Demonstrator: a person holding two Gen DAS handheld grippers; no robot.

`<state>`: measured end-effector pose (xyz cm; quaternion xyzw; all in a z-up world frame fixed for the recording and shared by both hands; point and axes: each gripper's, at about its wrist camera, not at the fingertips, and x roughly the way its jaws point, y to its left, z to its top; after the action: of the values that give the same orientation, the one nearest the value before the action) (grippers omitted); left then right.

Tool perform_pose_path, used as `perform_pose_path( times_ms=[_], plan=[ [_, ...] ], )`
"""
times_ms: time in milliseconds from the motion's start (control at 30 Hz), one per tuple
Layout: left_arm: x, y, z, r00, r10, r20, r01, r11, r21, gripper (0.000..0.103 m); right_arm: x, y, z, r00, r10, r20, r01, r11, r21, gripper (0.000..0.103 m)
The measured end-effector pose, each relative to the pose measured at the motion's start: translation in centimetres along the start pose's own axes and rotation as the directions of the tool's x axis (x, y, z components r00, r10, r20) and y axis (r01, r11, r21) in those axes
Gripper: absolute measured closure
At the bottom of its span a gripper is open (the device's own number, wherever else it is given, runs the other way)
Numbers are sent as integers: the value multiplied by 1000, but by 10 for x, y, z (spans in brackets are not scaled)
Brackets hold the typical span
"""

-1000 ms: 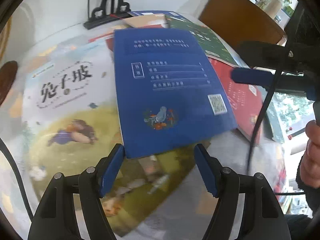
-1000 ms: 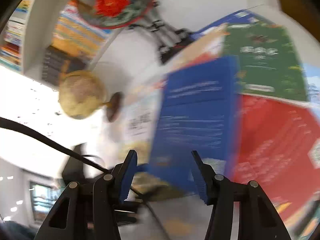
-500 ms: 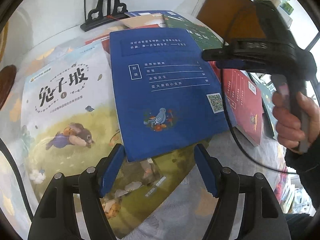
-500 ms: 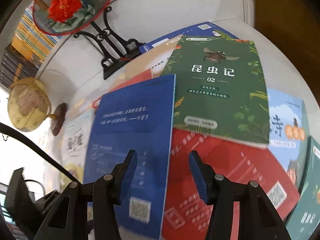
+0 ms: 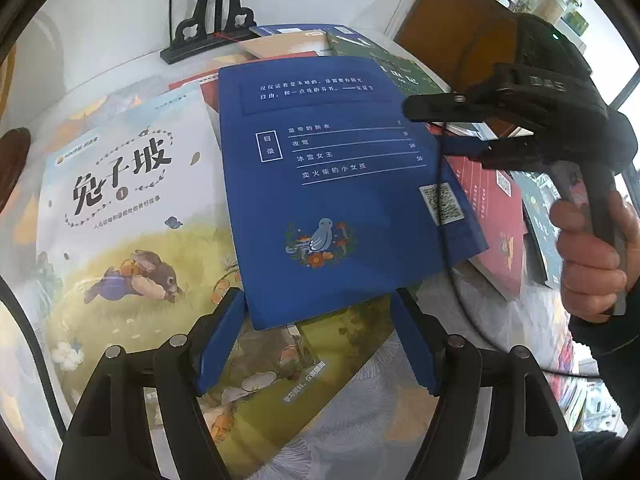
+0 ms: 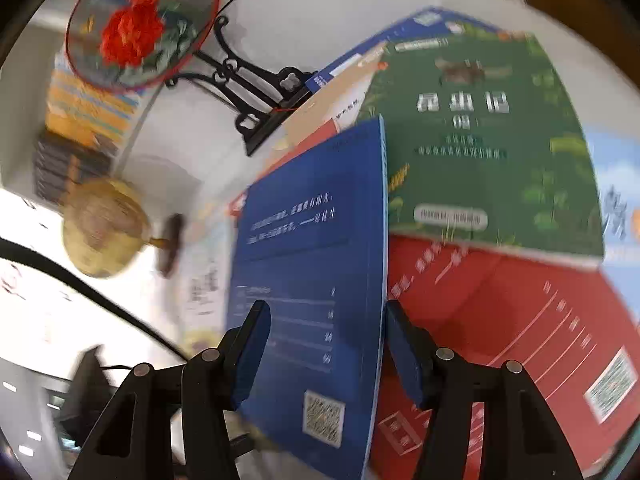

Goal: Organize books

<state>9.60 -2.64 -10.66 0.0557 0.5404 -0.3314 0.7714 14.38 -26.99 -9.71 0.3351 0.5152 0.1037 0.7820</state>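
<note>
Left wrist: left gripper point(image 5: 316, 340) hangs over the near edge of the blue book point(image 5: 332, 184), jaws opening, spread wider than the book's near corner span; pads not pressing on anything. Blue book lies face down, on top of the rabbit picture book point(image 5: 120, 208) and a red book point(image 5: 496, 216). More books fan out behind it toward the black stand point(image 5: 208, 20), a green one point(image 5: 396, 72) among them. The right gripper point(image 5: 460, 128) comes in from the right side, held by a hand point(image 5: 588, 256), its tip over the blue book's right edge. Can't tell contact from here.

Right wrist: blurred. Right gripper point(image 6: 324, 356) straddles the blue book's point(image 6: 312, 280) long right edge, one finger over the cover, the other over the red book point(image 6: 500, 320). Jaws opening, nothing pinched. Green book point(image 6: 480, 152) overlaps the red one beyond. Fan ornament point(image 6: 140, 20) and globe point(image 6: 104, 224) sit on the white table point(image 6: 340, 20).

Progress: early, by my read. Books are a loose overlapping pile, no squared stack or shelved row visible. Blue book looks like the current pick; grasp not yet made. Everything else left to sort.
</note>
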Motion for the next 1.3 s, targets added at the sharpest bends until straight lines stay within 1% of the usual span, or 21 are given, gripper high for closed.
perform_pose_path(
  times_ms=[67,133,167,233,300,367,467,533,600,667,733,767,833,867,967,1033,1067,1133,1200,1233,1300],
  plan=[
    [-1,1,-1,1000,-2,0,2,1000,1,32,-4,0,-6,998,61,-13,-61,998,21,45],
    [-2,2,-1,1000,-8,-1,8,1000,0,32,-8,8,-12,991,132,-23,-132,991,30,45],
    [-3,3,-2,1000,-15,-1,15,1000,-2,32,-10,13,-16,989,149,-23,-148,989,24,46],
    [-6,3,-4,1000,-25,-3,25,1000,-7,32,-13,24,-21,988,153,-21,-153,988,7,46],
    [-9,2,-6,1000,-28,-3,28,1000,-10,32,-17,36,-24,984,180,-20,-180,984,-8,46],
    [-16,-2,-9,999,-32,7,32,999,-12,32,-23,48,-23,979,202,-22,-203,979,-25,46],
    [-26,-5,-16,998,-53,29,54,998,-26,32,-28,70,-21,979,203,-28,-205,977,-65,45],
    [-29,-6,-23,997,-67,33,68,997,-47,32,-28,80,-19,973,229,-35,-231,971,-66,45],
    [-33,-8,-31,996,-78,36,80,995,-66,32,-26,92,-18,960,274,-50,-277,959,-61,45],
    [-36,-11,-39,993,-113,36,115,990,-81,32,-20,103,-18,945,320,-72,-324,945,-50,46],
    [-40,-17,-49,992,-122,32,124,988,-91,32,-11,111,-21,921,375,-108,-379,925,-20,46],
    [-42,-21,-56,993,-119,24,121,988,-94,32,-1,118,-26,902,408,-141,-412,911,6,46],
    [-45,-26,-67,993,-121,11,121,987,-104,32,10,129,-34,883,433,-181,-437,899,16,46],
    [-48,-28,-77,993,-121,-3,119,986,-114,32,17,137,-41,878,432,-207,-439,898,12,46],
    [-55,-29,-97,994,-110,-24,106,985,-140,32,27,150,-51,869,431,-244,-441,897,11,46],
    [-57,-26,-109,995,-97,-38,90,983,-163,32,26,153,-55,872,424,-245,-436,900,7,44],
    [-59,-24,-116,995,-90,-48,80,981,-176,32,24,153,-58,884,402,-241,-415,910,-6,43],
    [-59,-17,-125,995,-68,-68,52,977,-204,29,18,154,-61,899,374,-229,-390,921,-28,41],
    [-60,-7,-130,996,-54,-75,34,969,-246,29,10,154,-65,922,327,-206,-347,936,-65,38],
    [-62,-2,-133,996,-41,-78,20,965,-260,29,3,155,-67,938,290,-188,-312,945,-98,38],
    [-71,7,-137,997,13,-72,-32,963,-268,29,-6,155,-71,961,225,-160,-250,955,-157,37]
  ],
)
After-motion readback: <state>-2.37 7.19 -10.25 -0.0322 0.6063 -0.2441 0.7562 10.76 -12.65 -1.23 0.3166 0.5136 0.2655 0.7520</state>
